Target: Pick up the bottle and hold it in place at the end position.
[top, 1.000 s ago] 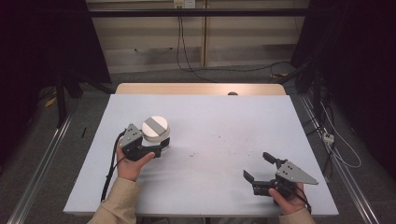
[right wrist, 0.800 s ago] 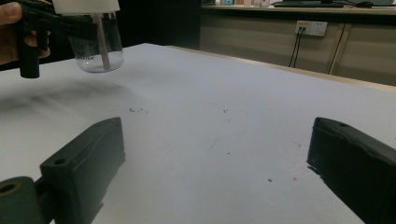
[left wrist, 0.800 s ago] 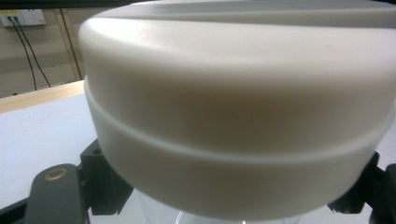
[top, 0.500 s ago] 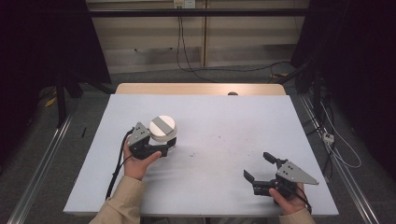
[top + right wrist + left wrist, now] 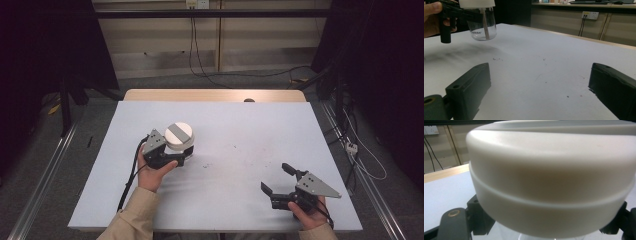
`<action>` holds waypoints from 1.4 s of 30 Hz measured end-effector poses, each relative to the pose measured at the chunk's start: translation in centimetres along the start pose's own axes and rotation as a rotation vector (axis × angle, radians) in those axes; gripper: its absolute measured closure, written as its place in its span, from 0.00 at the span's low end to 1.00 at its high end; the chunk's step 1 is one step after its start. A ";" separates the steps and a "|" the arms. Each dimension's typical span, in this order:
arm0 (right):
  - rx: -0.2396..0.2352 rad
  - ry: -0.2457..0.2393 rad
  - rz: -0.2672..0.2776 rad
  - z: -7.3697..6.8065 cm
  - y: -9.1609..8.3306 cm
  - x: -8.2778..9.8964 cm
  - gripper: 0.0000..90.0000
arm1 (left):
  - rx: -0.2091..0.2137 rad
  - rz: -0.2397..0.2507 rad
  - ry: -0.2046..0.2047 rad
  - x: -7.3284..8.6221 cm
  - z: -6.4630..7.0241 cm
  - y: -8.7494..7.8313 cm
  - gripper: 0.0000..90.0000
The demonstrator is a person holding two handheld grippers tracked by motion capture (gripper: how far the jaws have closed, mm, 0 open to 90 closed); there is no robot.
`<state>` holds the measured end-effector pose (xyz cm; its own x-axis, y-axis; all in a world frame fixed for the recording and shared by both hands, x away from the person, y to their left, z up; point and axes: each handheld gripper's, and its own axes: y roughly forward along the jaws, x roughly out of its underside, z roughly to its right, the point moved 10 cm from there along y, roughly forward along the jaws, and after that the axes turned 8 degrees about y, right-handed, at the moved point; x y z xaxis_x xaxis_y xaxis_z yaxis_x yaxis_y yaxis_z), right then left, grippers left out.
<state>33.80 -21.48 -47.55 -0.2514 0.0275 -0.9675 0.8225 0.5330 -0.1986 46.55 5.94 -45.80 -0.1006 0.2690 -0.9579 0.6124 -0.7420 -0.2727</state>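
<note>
Left gripper (image 5: 181, 159) clamps a clear glass jar (image 5: 482, 26) with smooth white round lid (image 5: 178, 135), frame centre-left. Right gripper (image 5: 280, 181), lower right, gapes empty. The right gripper view reveals the transparent body.

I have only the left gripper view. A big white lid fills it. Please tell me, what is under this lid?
Observer: A clear glass jar hangs under the white lid. The right gripper view shows it lifted off the table, with a thin stick inside.
Operator: Thank you. Does my left gripper really hold it?
Observer: Yes. In the high view the left gripper is closed just below the lid, and the jar rides in it.
Operator: And where is the right gripper?
Observer: The right gripper is low at the near right part of the table, jaws wide open, with nothing between them.
</note>
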 end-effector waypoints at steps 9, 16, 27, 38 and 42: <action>-0.001 0.000 -0.001 0.0 0.0 0.0 0.04 | 0.011 0.000 0.011 -0.3 0.4 1.0 0.21; 0.000 -0.002 0.001 0.0 0.0 0.0 0.04 | 0.014 0.005 0.009 -0.5 0.6 1.7 0.21; -0.002 0.000 0.001 0.0 0.0 0.0 0.04 | 0.020 0.013 0.011 -1.0 0.9 2.6 0.21; 0.002 0.002 -0.001 0.1 0.0 0.0 0.04 | 0.026 0.005 0.019 -1.0 1.2 3.7 0.21; 0.002 0.003 -0.002 0.1 0.0 0.0 0.04 | 0.028 0.012 0.017 -1.2 1.4 3.9 0.21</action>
<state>33.79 -21.57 -47.60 -0.2545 0.0290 -0.9666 0.8232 0.5310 -0.2008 48.02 1.87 -45.89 -0.0800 0.2706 -0.9594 0.5909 -0.7623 -0.2643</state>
